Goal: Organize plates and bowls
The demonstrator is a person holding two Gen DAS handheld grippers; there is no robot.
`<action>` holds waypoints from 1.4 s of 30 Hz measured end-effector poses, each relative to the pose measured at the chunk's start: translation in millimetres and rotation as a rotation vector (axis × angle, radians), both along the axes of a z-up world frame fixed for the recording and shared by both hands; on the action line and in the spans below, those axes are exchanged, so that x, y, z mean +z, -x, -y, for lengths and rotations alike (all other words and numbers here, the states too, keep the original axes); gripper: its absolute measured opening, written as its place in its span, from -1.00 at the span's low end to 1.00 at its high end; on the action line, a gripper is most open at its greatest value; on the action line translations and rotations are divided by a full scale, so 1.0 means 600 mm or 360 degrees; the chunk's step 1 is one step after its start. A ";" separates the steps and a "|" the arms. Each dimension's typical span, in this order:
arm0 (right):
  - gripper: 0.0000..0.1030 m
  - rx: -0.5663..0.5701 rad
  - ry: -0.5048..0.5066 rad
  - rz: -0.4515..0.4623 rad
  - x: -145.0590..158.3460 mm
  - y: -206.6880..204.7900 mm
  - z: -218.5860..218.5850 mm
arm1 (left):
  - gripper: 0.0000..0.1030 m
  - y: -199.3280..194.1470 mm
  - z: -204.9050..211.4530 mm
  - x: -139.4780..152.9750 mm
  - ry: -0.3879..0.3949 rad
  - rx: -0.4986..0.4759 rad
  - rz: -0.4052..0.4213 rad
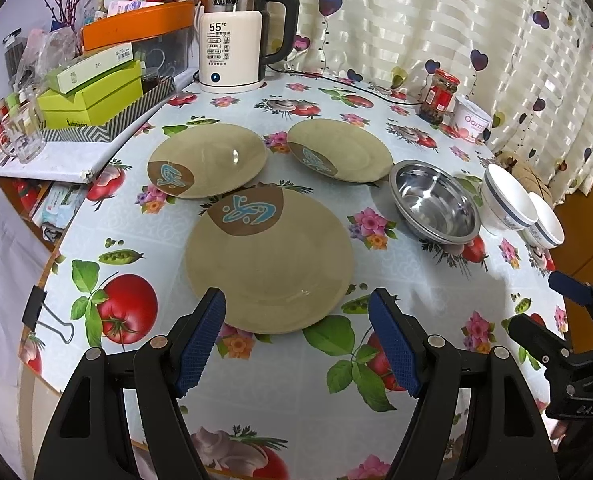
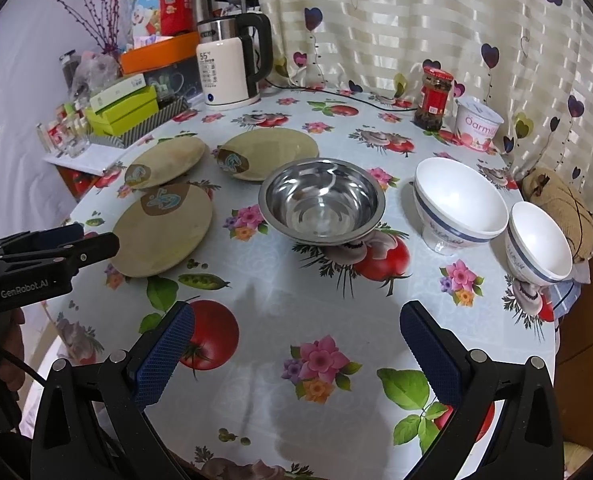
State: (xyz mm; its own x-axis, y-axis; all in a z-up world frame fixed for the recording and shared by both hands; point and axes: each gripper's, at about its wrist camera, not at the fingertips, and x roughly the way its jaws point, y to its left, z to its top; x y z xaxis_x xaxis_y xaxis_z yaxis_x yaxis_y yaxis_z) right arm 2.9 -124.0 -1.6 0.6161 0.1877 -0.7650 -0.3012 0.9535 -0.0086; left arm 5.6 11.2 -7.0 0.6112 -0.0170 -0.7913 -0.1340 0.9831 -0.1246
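Three tan plates with a blue-and-brown emblem lie on the flowered tablecloth: a large one (image 1: 268,262) nearest me, one at the back left (image 1: 208,160), one at the back right (image 1: 342,150). To their right stand a steel bowl (image 1: 434,202) and two white bowls with a blue band (image 1: 506,200) (image 1: 546,222). My left gripper (image 1: 296,308) is open just short of the large plate's near rim, holding nothing. My right gripper (image 2: 296,320) is open above the cloth, in front of the steel bowl (image 2: 322,202) and the white bowls (image 2: 460,204) (image 2: 538,242).
A white kettle (image 1: 236,44) stands at the back, with a red-lidded jar (image 1: 438,96) and a yoghurt tub (image 1: 472,118) by the curtain. Green boxes (image 1: 92,96) and glasses crowd a shelf at the left. A binder clip (image 1: 36,312) grips the table's left edge.
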 end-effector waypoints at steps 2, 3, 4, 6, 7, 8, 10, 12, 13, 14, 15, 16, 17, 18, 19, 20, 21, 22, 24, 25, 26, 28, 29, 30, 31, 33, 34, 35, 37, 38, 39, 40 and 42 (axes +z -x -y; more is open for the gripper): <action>1.00 0.0009 -0.0005 -0.0012 -0.001 0.000 -0.001 | 0.45 0.000 0.000 0.000 0.0002 0.0001 0.0003; 1.00 0.0012 -0.0007 -0.0014 -0.002 0.000 -0.001 | 0.45 0.000 0.000 -0.001 0.0001 0.0001 0.0004; 1.00 0.0015 -0.0006 -0.0015 -0.002 0.000 -0.001 | 0.45 -0.001 0.001 -0.001 0.0000 0.0001 0.0005; 1.00 0.0022 -0.0007 -0.0021 -0.004 0.000 -0.001 | 0.45 -0.002 0.002 -0.002 0.0005 -0.0002 -0.0006; 1.00 0.0020 -0.0005 -0.0026 -0.005 0.000 -0.001 | 0.45 -0.002 0.002 -0.002 0.0006 -0.0005 -0.0004; 1.00 0.0020 -0.0003 -0.0032 -0.005 0.000 -0.001 | 0.45 -0.002 0.002 -0.001 0.0004 -0.0004 0.0001; 1.00 0.0028 0.0000 -0.0034 -0.005 -0.001 -0.002 | 0.45 -0.003 0.002 0.000 0.0004 0.0000 0.0003; 1.00 0.0023 0.0002 -0.0031 -0.004 -0.001 -0.001 | 0.45 -0.003 0.002 0.001 0.0001 0.0001 0.0003; 1.00 0.0026 -0.0001 -0.0032 -0.004 -0.002 -0.001 | 0.45 -0.004 0.002 0.001 0.0000 0.0002 0.0001; 1.00 0.0028 0.0003 -0.0032 -0.004 -0.001 -0.001 | 0.45 -0.004 0.002 0.001 0.0001 0.0001 -0.0001; 1.00 0.0026 0.0007 -0.0032 -0.004 -0.001 -0.001 | 0.45 -0.004 0.002 0.001 0.0003 0.0001 -0.0002; 1.00 0.0024 0.0009 -0.0035 -0.005 -0.002 -0.002 | 0.45 -0.004 0.002 0.001 0.0003 0.0000 -0.0001; 1.00 0.0026 0.0007 -0.0040 -0.005 -0.002 -0.002 | 0.45 -0.004 0.002 0.001 0.0003 0.0000 -0.0002; 1.00 0.0029 0.0006 -0.0043 -0.006 -0.002 -0.002 | 0.45 -0.004 0.002 0.001 0.0003 0.0000 -0.0001; 1.00 0.0029 0.0006 -0.0044 -0.006 -0.002 -0.002 | 0.45 -0.004 0.002 0.001 0.0002 0.0001 -0.0001; 1.00 0.0031 0.0006 -0.0042 -0.006 -0.002 -0.002 | 0.45 -0.004 0.002 0.001 0.0001 0.0002 -0.0001; 1.00 0.0032 0.0006 -0.0042 -0.006 -0.002 -0.002 | 0.45 -0.004 0.002 0.001 0.0003 0.0002 -0.0002; 1.00 0.0034 0.0005 -0.0040 -0.007 -0.002 -0.003 | 0.45 -0.004 0.002 0.001 0.0003 0.0002 -0.0002; 1.00 0.0035 0.0006 -0.0042 -0.007 -0.002 -0.004 | 0.45 -0.004 0.002 0.001 0.0003 0.0002 -0.0001; 1.00 0.0036 0.0006 -0.0043 -0.007 -0.002 -0.004 | 0.45 -0.004 0.001 0.000 0.0004 0.0004 -0.0001; 1.00 0.0036 0.0008 -0.0045 -0.007 -0.002 -0.004 | 0.45 -0.004 0.000 0.000 0.0004 0.0005 -0.0002; 1.00 0.0038 0.0008 -0.0046 -0.008 -0.002 -0.005 | 0.45 -0.005 -0.003 0.000 0.0007 0.0009 -0.0003; 1.00 0.0040 0.0008 -0.0045 -0.008 -0.002 -0.005 | 0.45 -0.005 -0.004 -0.001 0.0009 0.0011 -0.0003; 1.00 0.0044 0.0009 -0.0045 -0.008 -0.002 -0.006 | 0.45 -0.005 -0.006 -0.001 0.0013 0.0012 -0.0003; 1.00 0.0049 0.0010 -0.0046 -0.008 -0.003 -0.008 | 0.45 -0.006 -0.007 -0.002 0.0016 0.0014 -0.0003; 1.00 0.0061 0.0011 -0.0051 -0.008 -0.004 -0.012 | 0.45 -0.007 -0.010 -0.002 0.0018 0.0017 -0.0002; 1.00 0.0067 0.0012 -0.0051 -0.007 -0.005 -0.014 | 0.45 -0.007 -0.011 -0.001 0.0019 0.0018 0.0000; 1.00 0.0073 0.0014 -0.0050 -0.007 -0.006 -0.015 | 0.45 -0.008 -0.012 -0.001 0.0020 0.0019 0.0002; 1.00 0.0081 0.0016 -0.0049 -0.005 -0.008 -0.018 | 0.45 -0.009 -0.015 0.000 0.0023 0.0024 0.0007; 1.00 0.0084 0.0017 -0.0048 -0.003 -0.011 -0.019 | 0.45 -0.009 -0.016 0.000 0.0025 0.0027 0.0008; 1.00 0.0086 0.0016 -0.0049 -0.002 -0.012 -0.020 | 0.45 -0.010 -0.019 0.000 0.0029 0.0030 0.0010; 1.00 0.0089 0.0014 -0.0048 -0.001 -0.013 -0.021 | 0.45 -0.010 -0.020 0.000 0.0031 0.0032 0.0011; 1.00 0.0090 0.0016 -0.0046 0.000 -0.016 -0.022 | 0.45 -0.011 -0.022 0.000 0.0033 0.0040 0.0011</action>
State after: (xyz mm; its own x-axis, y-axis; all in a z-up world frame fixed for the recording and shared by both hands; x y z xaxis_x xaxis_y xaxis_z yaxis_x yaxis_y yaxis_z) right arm 12.7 -110.6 -1.3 0.5825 0.2138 -0.7842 -0.3549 0.9349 -0.0087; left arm 12.2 24.6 -6.9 0.6173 -0.0177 -0.7866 -0.1579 0.9766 -0.1459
